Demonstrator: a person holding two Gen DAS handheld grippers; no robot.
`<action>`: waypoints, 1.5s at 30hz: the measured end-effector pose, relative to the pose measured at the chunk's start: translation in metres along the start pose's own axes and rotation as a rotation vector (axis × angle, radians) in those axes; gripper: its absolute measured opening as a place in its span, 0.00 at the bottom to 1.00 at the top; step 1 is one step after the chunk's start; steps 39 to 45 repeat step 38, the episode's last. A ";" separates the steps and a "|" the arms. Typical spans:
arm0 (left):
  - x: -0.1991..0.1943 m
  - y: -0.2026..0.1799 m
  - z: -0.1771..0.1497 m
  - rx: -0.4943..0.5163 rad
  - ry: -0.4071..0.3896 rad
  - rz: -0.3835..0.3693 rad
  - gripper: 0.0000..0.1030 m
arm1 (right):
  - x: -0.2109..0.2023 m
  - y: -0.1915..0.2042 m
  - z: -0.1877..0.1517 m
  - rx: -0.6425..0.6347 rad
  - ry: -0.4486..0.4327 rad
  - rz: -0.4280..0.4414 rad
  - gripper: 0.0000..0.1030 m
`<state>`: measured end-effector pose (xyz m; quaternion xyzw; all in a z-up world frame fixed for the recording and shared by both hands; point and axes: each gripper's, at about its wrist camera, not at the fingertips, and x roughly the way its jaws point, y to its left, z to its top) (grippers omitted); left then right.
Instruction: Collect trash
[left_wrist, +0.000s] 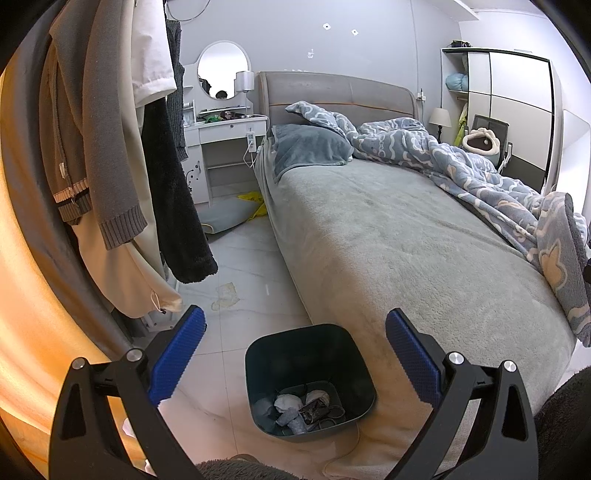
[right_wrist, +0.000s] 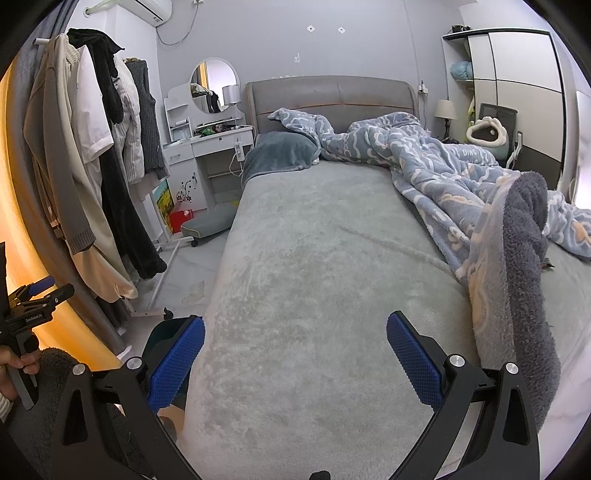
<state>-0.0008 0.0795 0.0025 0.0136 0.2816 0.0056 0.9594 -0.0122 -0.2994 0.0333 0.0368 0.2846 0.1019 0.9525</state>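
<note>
A: Blue pads on the left tool (left_wrist: 294, 352) stood spread wide w/ nothing between them, right over the bin (left_wrist: 309, 380).

B: And the bin itself?

A: Dark, squarish, on the floor (left_wrist: 240, 280), touching the foot corner of the bed (left_wrist: 388, 240). Already had crumpled grey bits and dark scraps at the bottom, so collecting was partly done, I'd judge.

B: What was left to fetch?

A: Pale crumpled scrap (left_wrist: 225, 295) lay on the tiles beyond the bin, near the hanging coats (left_wrist: 122, 147). Yellow wrapper (left_wrist: 255, 203) further off by the bed's side, next to a grey cushion (left_wrist: 225, 218). Couldn't tell if either was really trash.

B: Right tool?

A: Right tool (right_wrist: 295, 356) also spread, empty, hovering over the bed's grey cover; blanket (right_wrist: 461, 177) bunched on its far side.

B: Tips for the grab?

A: Prob. go for the near scrap first, come in low, pads either side, pinch the raised crease bc flat paper slips. Keep clear of the coat hems.
</note>
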 end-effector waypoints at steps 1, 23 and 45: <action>0.000 0.000 0.000 0.000 0.000 0.000 0.97 | 0.000 -0.001 0.000 -0.001 0.000 0.000 0.97; 0.000 0.001 -0.001 -0.008 0.004 0.002 0.97 | -0.001 0.002 0.002 -0.004 0.003 -0.002 0.97; 0.003 0.004 -0.003 -0.008 0.008 -0.004 0.97 | -0.002 0.000 0.003 -0.006 0.005 -0.001 0.97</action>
